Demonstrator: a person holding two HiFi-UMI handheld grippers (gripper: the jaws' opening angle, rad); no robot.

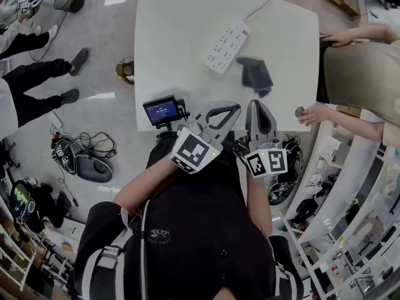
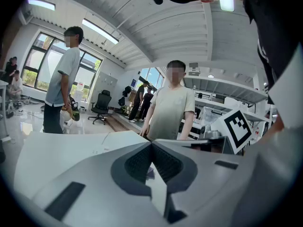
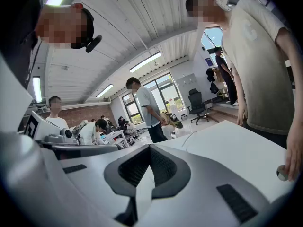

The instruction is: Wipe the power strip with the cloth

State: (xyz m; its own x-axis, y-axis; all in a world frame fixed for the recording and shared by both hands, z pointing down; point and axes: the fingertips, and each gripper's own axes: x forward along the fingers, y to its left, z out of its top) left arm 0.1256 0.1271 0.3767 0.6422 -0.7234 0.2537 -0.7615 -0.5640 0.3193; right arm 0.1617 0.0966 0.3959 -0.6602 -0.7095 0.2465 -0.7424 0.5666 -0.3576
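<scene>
A white power strip [image 1: 226, 46] lies slantwise on the white table [image 1: 175, 36], its cord running off the far edge. Just to its right, a dark grey cloth [image 1: 256, 74] sits crumpled on the tabletop. Both grippers hover at the table's near edge, short of the cloth and strip. My left gripper [image 1: 235, 107] is shut with nothing in it, its jaw tips meeting in the left gripper view [image 2: 152, 143]. The right gripper [image 1: 255, 104] is likewise shut and empty, and the right gripper view [image 3: 149, 146] shows its jaws closed over bare tabletop.
A person [image 1: 359, 67] stands at the table's right side, one hand [image 1: 314, 114] on the edge next to a small round object [image 1: 299, 111]. A small screen device [image 1: 162, 110] is mounted at the near-left edge. Cables and gear [image 1: 84, 155] lie on the floor at left.
</scene>
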